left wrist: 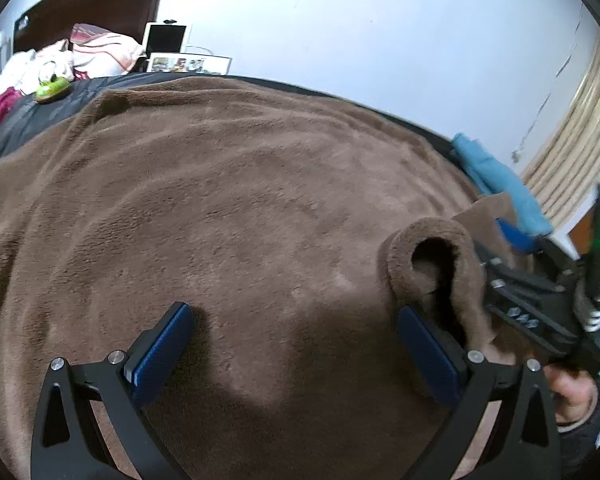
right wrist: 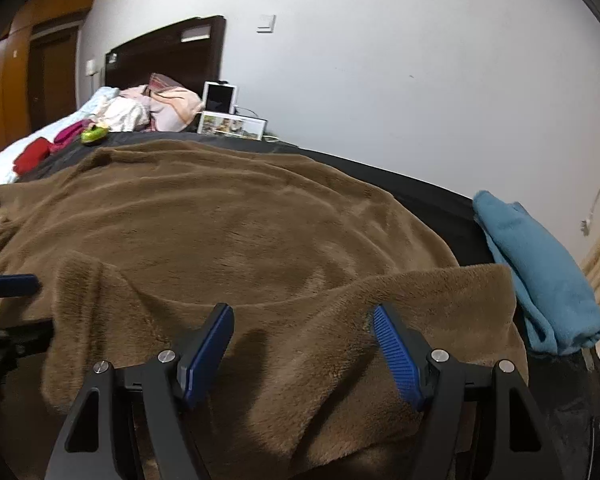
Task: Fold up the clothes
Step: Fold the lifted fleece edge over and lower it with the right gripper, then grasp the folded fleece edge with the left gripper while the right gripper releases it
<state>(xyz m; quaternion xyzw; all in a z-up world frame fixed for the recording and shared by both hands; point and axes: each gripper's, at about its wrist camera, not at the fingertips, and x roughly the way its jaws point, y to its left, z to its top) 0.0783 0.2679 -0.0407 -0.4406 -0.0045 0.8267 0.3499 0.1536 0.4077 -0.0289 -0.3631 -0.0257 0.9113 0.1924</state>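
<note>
Brown fleece blanket (right wrist: 236, 232) spread beneath both grippers' parted jaws, nothing clamped

green toy (right wrist: 94, 135) on dark bedcover (right wrist: 380, 172) | framed photo (right wrist: 233, 126) by wall | wooden headboard (right wrist: 164, 52)

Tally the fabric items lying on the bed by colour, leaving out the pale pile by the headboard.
Brown: 1, the fleece garment
Blue: 1, the folded cloth
Red: 1, the folded piece
Magenta: 1, the bundle
Total: 4
</note>
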